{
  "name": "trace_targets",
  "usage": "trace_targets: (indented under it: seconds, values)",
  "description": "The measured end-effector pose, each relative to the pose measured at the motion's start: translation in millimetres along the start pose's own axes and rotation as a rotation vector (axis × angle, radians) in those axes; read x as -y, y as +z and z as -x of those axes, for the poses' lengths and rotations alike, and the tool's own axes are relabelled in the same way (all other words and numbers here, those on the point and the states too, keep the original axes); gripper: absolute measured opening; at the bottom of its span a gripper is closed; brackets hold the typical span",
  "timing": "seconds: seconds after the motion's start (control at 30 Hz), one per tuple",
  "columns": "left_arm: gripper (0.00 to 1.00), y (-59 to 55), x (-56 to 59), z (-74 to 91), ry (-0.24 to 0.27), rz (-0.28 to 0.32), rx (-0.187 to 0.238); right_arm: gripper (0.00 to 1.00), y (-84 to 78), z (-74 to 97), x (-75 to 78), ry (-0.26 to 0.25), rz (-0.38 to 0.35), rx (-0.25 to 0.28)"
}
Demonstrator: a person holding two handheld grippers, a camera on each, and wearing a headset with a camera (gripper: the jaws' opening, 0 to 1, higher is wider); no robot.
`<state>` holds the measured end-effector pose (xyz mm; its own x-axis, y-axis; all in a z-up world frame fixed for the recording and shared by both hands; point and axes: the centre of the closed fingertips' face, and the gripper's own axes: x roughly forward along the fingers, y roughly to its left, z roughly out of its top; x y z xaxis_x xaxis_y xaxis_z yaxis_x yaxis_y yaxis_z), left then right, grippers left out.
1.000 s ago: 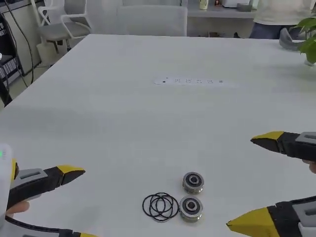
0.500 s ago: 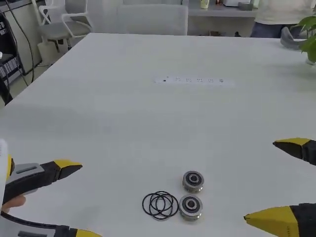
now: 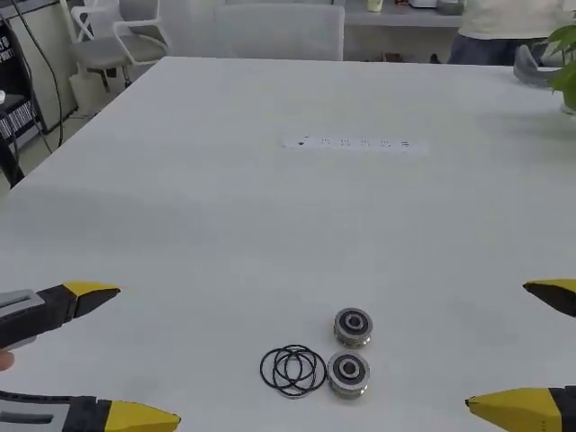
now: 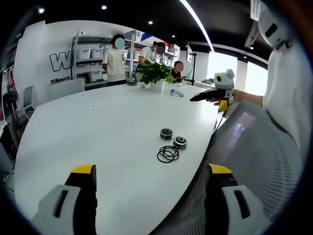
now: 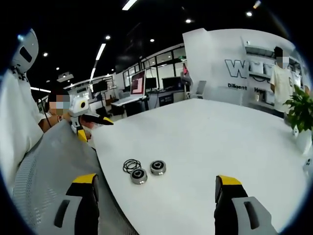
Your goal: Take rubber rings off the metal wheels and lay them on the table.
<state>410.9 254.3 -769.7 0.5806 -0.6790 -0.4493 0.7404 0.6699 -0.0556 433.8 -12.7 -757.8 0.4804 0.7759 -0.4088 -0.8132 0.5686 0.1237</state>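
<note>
Two metal wheels stand side by side near the front edge of the white table. A small pile of black rubber rings lies flat just left of the nearer wheel. My left gripper is open and empty, well to the left of the rings. Far to the right of the wheels, my right gripper is open too, nothing between its yellow-tipped jaws. The left gripper view has the wheels and rings ahead of the open gripper. The right gripper view has the wheels and rings beyond its gripper.
A flush socket strip sits in the table's middle. A potted plant stands at the far right corner and office chairs beyond the far edge. People stand by shelves in the background.
Both grippers have drawn outward, away from the wheels: the left one to the left, the right one to the right and down. Wheels and rings lie as before.
</note>
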Motion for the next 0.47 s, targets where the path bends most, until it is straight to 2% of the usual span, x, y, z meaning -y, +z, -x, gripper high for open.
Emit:
trace_targets:
  seconds: [0.17, 0.47]
  values:
    - [0.91, -1.7, -3.2, 2.9, 0.022, 0.006, 0.001, 0.99, -10.3, -3.4, 0.0, -0.002, -0.022, -0.012]
    - [0.91, -3.0, -4.1, 4.3, 0.03, 0.014, 0.001, 0.99, -30.6, -3.7, 2.8, -0.014, -0.057, -0.051]
